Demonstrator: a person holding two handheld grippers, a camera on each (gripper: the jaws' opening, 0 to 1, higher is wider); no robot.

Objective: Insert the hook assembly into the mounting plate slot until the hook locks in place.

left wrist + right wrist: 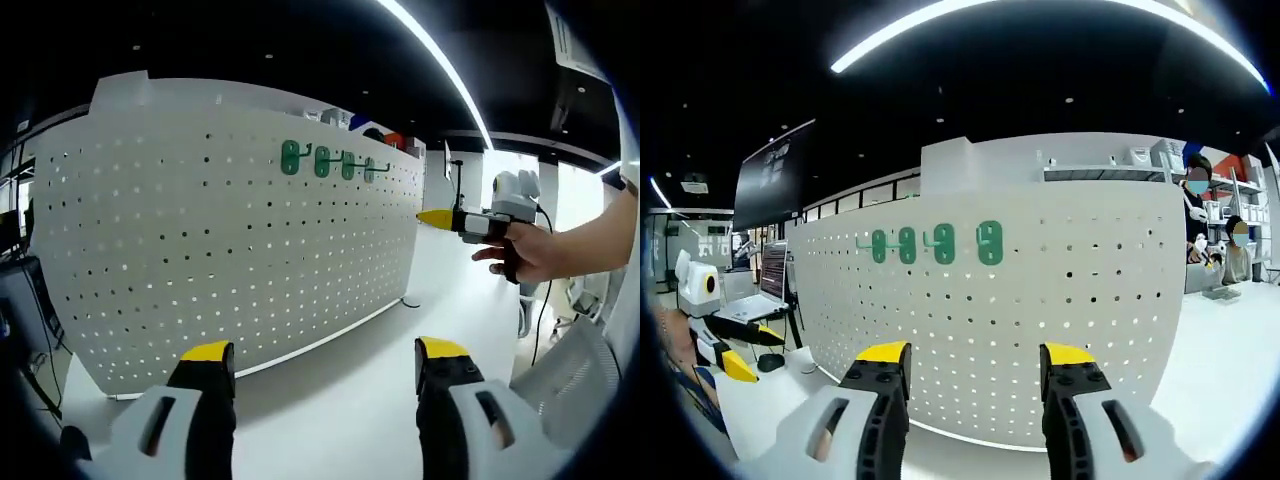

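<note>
Two grippers: both with grey bodies and yellow-tipped black jaws, both pointed at the pegboard.
Left gripper point(325, 365): jaws spread wide, nothing between them, hovering over the white tabletop point(400, 400) in front of the board.
Right gripper point(975, 370): same deal, jaws apart and empty, facing the board straight on. From the left gripper view it's off the board's right end point(440, 217), held in a person's hand point(525, 250).
Pegboard: white perforated metal mounting plate point(200, 240), standing upright on the table.
Hooks: four green plastic hook assemblies point(935, 244) in a row near the board's top edge, all seated in its holes, side by side.
Past the board: a laptop point(750, 305) on a desk to its left and two people point(1215, 245) beyond its right edge.
</note>
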